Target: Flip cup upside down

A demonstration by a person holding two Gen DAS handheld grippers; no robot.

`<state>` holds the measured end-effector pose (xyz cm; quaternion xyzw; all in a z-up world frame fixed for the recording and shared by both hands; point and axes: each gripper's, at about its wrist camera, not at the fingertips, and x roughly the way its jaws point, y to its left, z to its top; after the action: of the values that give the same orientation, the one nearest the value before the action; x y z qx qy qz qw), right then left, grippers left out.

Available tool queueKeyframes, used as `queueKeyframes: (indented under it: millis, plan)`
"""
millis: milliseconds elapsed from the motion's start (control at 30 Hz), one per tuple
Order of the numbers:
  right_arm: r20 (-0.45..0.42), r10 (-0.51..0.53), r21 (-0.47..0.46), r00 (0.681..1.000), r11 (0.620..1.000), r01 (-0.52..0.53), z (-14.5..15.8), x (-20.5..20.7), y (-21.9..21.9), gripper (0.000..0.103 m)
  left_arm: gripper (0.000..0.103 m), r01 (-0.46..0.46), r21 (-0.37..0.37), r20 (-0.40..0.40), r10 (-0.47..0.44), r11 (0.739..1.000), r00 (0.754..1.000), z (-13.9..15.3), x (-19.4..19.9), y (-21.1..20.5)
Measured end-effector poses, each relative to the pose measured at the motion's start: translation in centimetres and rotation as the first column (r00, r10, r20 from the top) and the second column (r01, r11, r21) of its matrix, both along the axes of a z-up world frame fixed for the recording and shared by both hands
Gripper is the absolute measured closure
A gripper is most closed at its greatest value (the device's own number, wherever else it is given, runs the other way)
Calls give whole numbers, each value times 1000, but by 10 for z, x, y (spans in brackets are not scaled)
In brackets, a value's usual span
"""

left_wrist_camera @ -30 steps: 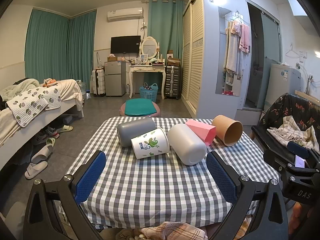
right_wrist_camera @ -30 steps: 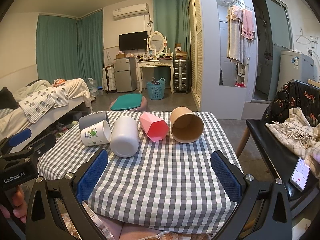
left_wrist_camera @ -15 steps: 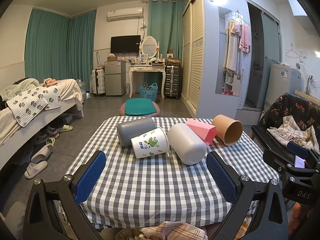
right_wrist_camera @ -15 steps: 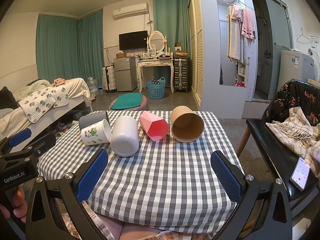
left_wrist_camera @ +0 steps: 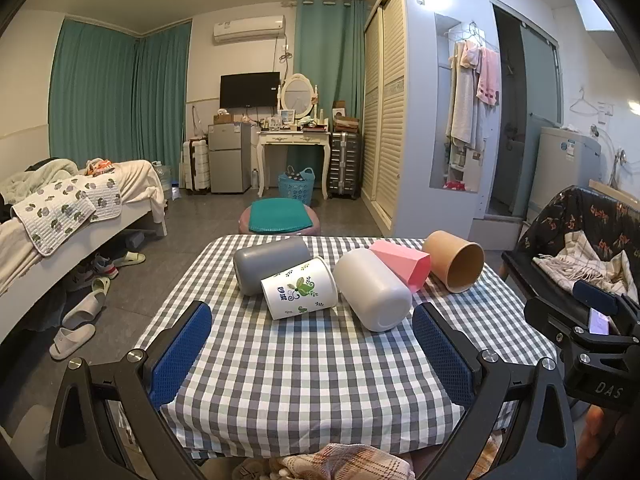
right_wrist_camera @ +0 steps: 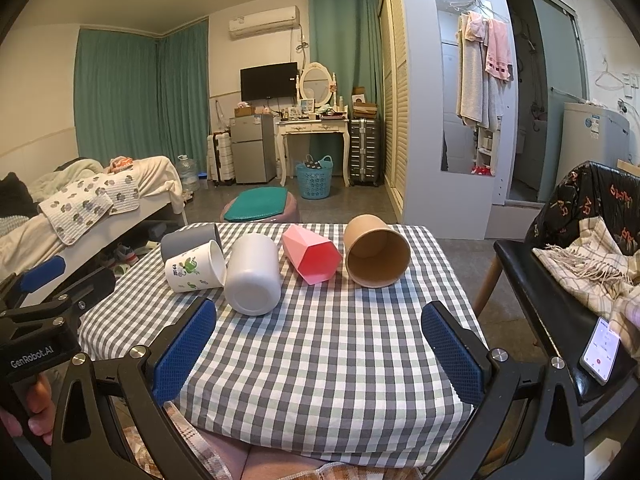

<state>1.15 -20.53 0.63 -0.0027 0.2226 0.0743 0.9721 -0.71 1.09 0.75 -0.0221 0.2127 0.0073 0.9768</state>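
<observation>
Currently five cups are seen lying on their sides in a loose row across the far half of the checked table (left_wrist_camera: 304, 380), none held. From the person's left to right: grey cup (left_wrist_camera: 269, 261), printed paper cup (left_wrist_camera: 299, 294), white cup (left_wrist_camera: 372, 292), pink faceted cup (left_wrist_camera: 400, 264), brown paper cup (left_wrist_camera: 454, 260).

The grey cup (right_wrist_camera: 188, 242) is set furthest back, with the printed paper cup (right_wrist_camera: 194, 272) resting against its front. The white cup (right_wrist_camera: 253, 274) is pointed base-first toward the cameras and appears to touch the printed cup's rim. The pink faceted cup (right_wrist_camera: 310, 256) is wedged between the white and brown cups; contact cannot be confirmed. The brown paper cup (right_wrist_camera: 376, 256) is turned mouth-first toward the right wrist camera, interior visible.

Left gripper (left_wrist_camera: 312, 340): blue pads spread wide, nothing between them, held over the near half of the table and well short of the cups. Right gripper (right_wrist_camera: 320, 338): same, pads wide apart, nothing gripped, near edge of the table (right_wrist_camera: 328, 360) below it. Each gripper is also caught at the edge of the other's view.

A phone (right_wrist_camera: 602, 350) is seen lit on the black chair (right_wrist_camera: 532, 280) to the right, beside a plaid scarf (right_wrist_camera: 588, 264). A stool with a green cushion (left_wrist_camera: 279, 220) is seen just beyond the table's far edge.
</observation>
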Motion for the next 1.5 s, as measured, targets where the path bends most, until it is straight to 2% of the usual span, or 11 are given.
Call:
queueKeyframes:
  millis: [300, 500, 633, 833, 1033, 1200, 1300, 1333, 1367, 1500]
  plan:
    - [-6, 3, -21, 1000, 1000, -3, 5, 3, 6, 0, 0, 7, -31, -4, -7, 1000, 1000, 1, 6, 4]
    - [-34, 2, -43, 999, 999, -3, 7, 23, 21, 0, 0, -6, -40, -21, 5, 999, 1000, -3, 30, 21]
    - [-82, 18, -44, 996, 999, -21, -2, 50, 38, 0, 0, -36, -31, -52, 35, 999, 998, -15, 54, 39]
    - [-190, 66, -60, 980, 995, -79, -32, 109, 74, 0, 0, -104, -41, -146, 97, 994, 985, -44, 95, 70]
    - [-265, 67, -72, 962, 993, -89, -60, 163, 93, 1, 0, -133, -31, -197, 124, 991, 973, -61, 120, 86]
    - [-325, 80, -61, 942, 993, -105, -79, 192, 99, 5, 0, -133, -33, -215, 123, 991, 969, -69, 134, 89]
    - [-360, 98, -49, 928, 991, -124, -88, 200, 100, 20, 0, -125, -29, -223, 116, 992, 968, -71, 137, 86]
    - [-372, 116, -29, 921, 990, -136, -90, 201, 100, 29, 0, -123, -29, -226, 113, 992, 968, -70, 135, 83]
    - [-385, 136, -6, 913, 989, -150, -91, 201, 99, 32, 0, -120, -30, -225, 111, 992, 968, -69, 134, 84]
    - [-385, 123, -20, 915, 990, -142, -88, 188, 95, 32, 0, -110, -29, -211, 101, 994, 972, -62, 127, 75]
